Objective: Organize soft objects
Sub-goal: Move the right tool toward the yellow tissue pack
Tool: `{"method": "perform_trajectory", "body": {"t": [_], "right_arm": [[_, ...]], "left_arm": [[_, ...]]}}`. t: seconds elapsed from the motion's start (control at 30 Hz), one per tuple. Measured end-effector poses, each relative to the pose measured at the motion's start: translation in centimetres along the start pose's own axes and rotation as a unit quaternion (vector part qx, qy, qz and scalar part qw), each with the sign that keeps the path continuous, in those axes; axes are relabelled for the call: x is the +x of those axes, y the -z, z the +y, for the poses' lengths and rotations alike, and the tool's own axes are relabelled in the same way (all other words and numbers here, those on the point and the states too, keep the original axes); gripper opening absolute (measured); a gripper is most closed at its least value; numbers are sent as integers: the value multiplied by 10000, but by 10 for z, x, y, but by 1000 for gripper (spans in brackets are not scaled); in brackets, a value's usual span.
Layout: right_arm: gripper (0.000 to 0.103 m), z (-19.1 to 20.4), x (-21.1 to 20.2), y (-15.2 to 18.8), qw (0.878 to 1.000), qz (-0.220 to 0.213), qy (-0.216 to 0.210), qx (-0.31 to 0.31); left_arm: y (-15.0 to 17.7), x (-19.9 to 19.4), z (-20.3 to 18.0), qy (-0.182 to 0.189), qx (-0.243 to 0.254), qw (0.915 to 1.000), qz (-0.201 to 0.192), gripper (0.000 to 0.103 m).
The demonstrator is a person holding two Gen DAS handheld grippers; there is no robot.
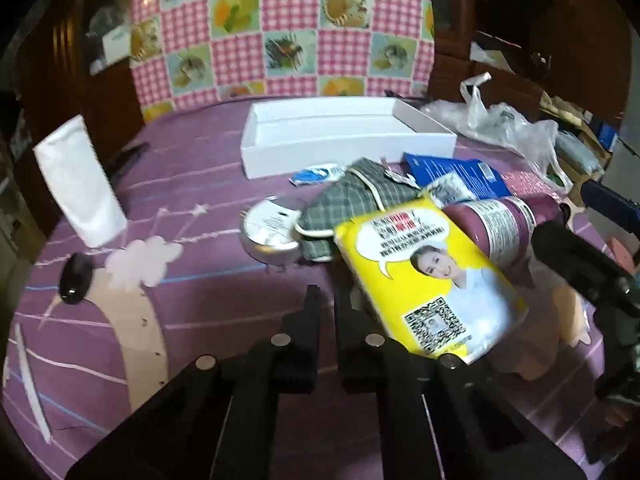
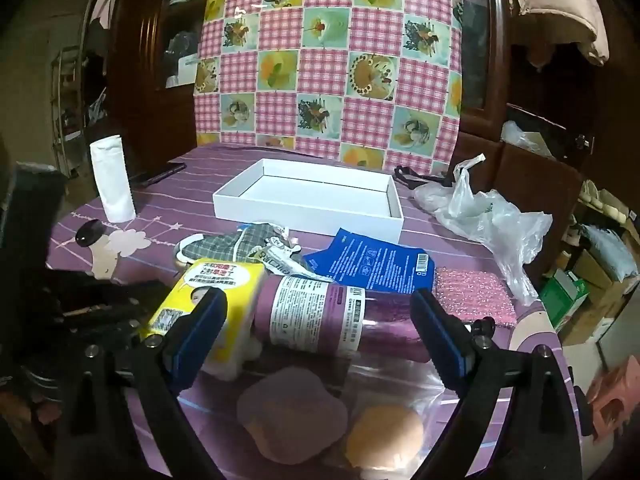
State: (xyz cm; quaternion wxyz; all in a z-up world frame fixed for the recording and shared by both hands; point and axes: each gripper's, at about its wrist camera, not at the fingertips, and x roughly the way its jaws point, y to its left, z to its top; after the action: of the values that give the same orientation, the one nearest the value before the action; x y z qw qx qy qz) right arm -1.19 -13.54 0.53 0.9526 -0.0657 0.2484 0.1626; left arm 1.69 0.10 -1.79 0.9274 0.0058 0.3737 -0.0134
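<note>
1. Soft objects lie piled on the purple striped bench [image 2: 168, 184] at mid-frame of the right wrist view; the order below runs left to right in that view.
2. White pouch [image 2: 112, 180]: stands upright at the left edge, well apart from the pile.
3. Grey plaid cloth item [image 2: 224, 246]: lies at left of centre, behind the yellow pack.
4. Yellow tissue pack [image 2: 224, 300]: rests tilted at lower left of centre, touching the purple roll on its right side.
5. Purple roll [image 2: 332, 312]: lies on its side at centre, printed label facing up.
6. White box [image 2: 308, 210]: sits open at upper centre, behind the pile.
7. Blue packet [image 2: 372, 264]: lies flat right of centre, just in front of the box.
8. Pink textured pad [image 2: 472, 292]: lies to the right of the blue packet.
9. Clear plastic bag [image 2: 492, 216]: crumpled at the right of the frame.
10. Right gripper [image 2: 320, 312]: fingers spread wide, one on each side of the purple roll, gripping nothing.
11. Left gripper [image 1: 327, 308]: fingers brought together at lower centre of the left wrist view, just left of the yellow pack, holding nothing.
</note>
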Motion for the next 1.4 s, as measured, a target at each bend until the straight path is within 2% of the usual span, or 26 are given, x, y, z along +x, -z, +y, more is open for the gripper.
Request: {"method": "perform_trajectory", "body": {"t": [0.1,0.2,0.27,0.33,0.4,0.43,0.53,0.7,0.9,0.97,1.03,1.2,1.27,1.3,1.37,1.4], "right_arm": [[93,-9,4,-3,9996,-51,-114,239],[93,-21,12,-8,9986,-35,-225,479],[93,-23,7,-7,9977,-20,-287,612],[93,-26,7,-7,9964,7,-390,753],[93,-28,7,-6,9953,25,-451,855],[93,-29,7,-6,9950,25,-471,886],[93,-30,7,-5,9945,38,-492,928],[93,-31,9,-4,9938,87,-528,971],[93,-34,6,-4,9942,-128,-444,973],[93,-36,6,-3,9932,-248,-581,977],[93,-37,8,-4,9930,-157,-667,959],[92,-38,8,-3,9910,-99,-921,968],[91,-34,6,-3,9918,-127,-940,852],[86,-32,6,-3,9918,-128,-965,825],[82,-31,7,-3,9907,-63,-1081,820],[78,-30,8,-2,9895,-7,-1178,840]], "left_arm": [[-1,-4,-4,-39,217,9997,-142,6],[0,-9,-2,-165,124,9993,-312,6],[0,-10,3,-44,-64,9996,-280,17],[-2,-12,10,-2,-293,9992,-280,46],[-2,-18,17,-21,-471,9978,-471,62],[-2,-20,19,8,-517,9972,-542,67],[-3,-25,20,135,-544,9959,-711,74],[-1,-22,6,-15,-219,9975,-672,74],[1,-22,6,-230,-242,9971,-691,81],[1,-22,4,-311,-201,9969,-696,81],[2,-23,2,-352,-158,9967,-719,81],[3,-26,0,-61,-64,9967,-810,81],[3,-27,-1,-79,-32,9967,-809,80],[3,-26,-2,-122,-18,9971,-747,78],[4,-25,-3,85,24,9977,-676,65],[4,-25,-4,183,34,9976,-672,54]]}}
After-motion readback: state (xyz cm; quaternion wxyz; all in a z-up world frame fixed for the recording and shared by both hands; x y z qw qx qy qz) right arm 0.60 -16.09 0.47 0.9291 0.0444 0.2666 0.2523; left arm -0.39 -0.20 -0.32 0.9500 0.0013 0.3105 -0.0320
